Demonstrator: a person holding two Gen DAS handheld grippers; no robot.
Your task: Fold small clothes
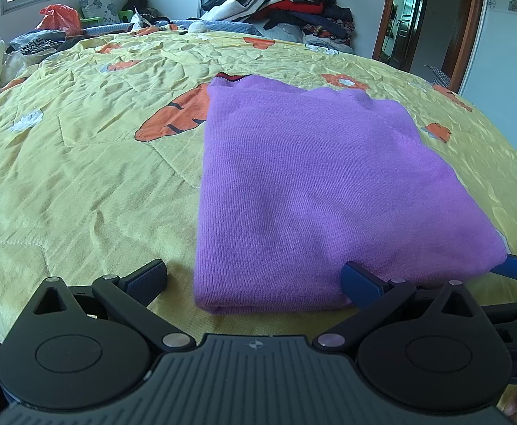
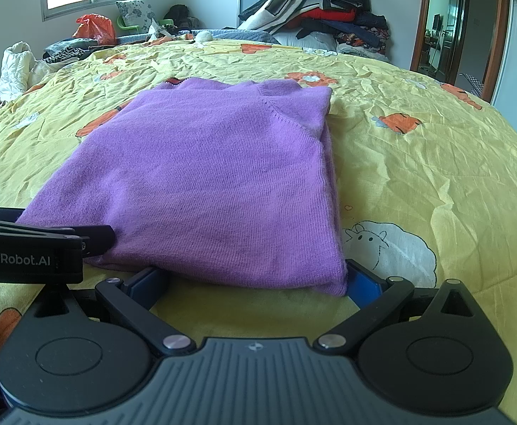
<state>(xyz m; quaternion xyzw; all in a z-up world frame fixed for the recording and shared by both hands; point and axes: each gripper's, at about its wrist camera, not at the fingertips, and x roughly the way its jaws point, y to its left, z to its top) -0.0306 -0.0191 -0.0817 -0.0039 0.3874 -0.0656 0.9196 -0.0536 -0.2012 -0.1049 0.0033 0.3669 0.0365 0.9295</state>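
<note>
A folded purple knit sweater (image 1: 311,184) lies flat on the yellow bedspread (image 1: 81,163), its collar at the far end. My left gripper (image 1: 254,279) is open at the sweater's near left corner; its right finger (image 1: 361,283) touches the near edge and its left finger rests on bare sheet. In the right wrist view the sweater (image 2: 205,177) fills the middle. My right gripper (image 2: 256,281) is open, with the near right corner of the fold between its tips. The left gripper (image 2: 92,235) shows at the left edge, and the right gripper (image 1: 515,267) at the far right.
A heap of clothes (image 2: 329,10) is piled at the head of the bed. More garments and a white quilted jacket (image 2: 14,67) lie along the far left side, near an orange bag (image 2: 93,28). A doorway (image 2: 446,21) opens at the right. The bedspread (image 2: 435,148) is wrinkled around the sweater.
</note>
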